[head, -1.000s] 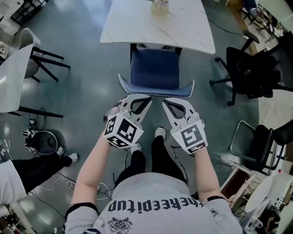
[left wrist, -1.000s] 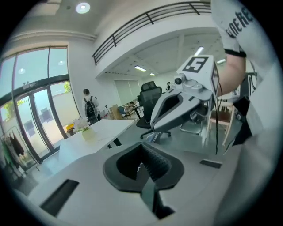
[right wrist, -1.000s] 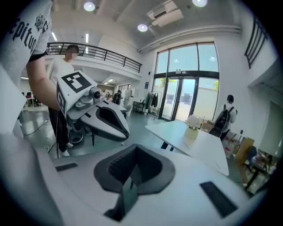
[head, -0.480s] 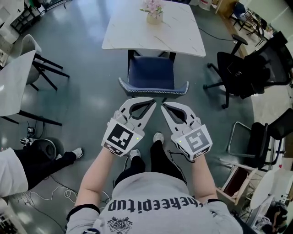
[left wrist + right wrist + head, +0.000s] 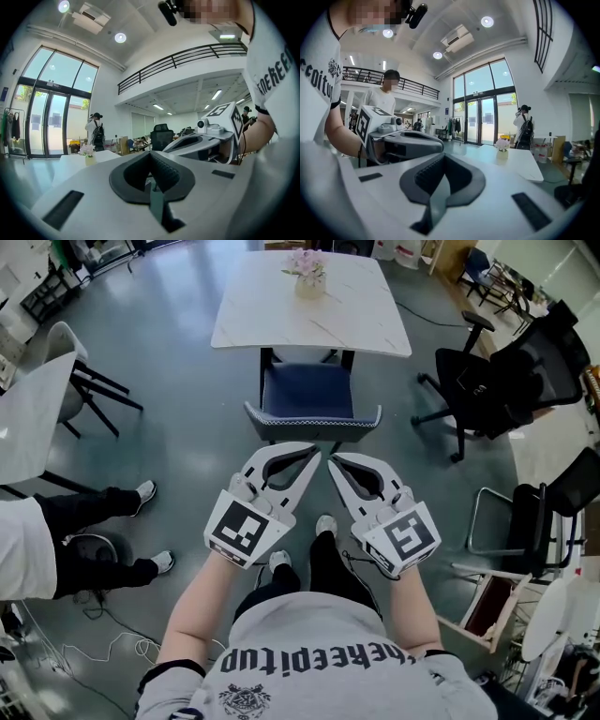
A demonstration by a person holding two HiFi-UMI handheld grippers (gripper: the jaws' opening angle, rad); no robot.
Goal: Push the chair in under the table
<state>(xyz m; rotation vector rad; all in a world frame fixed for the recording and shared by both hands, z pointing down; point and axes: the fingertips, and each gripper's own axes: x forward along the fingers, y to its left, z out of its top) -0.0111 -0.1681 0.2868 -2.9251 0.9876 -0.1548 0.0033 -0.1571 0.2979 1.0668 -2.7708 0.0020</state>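
My left tongs [image 5: 313, 456] and right tongs [image 5: 331, 461] are both pinched together with nothing between them. Their tips almost meet, and I hold them on my side of the marble table [image 5: 262, 310], well short of it and not touching the chair. The blue chair [image 5: 309, 390] stands at the table's near edge, with the front of its seat tucked under the top and its backrest out on my side. A small pot of pink flowers [image 5: 307, 273] sits toward the table's far edge. A black office chair [image 5: 487, 381] stands right of the table.
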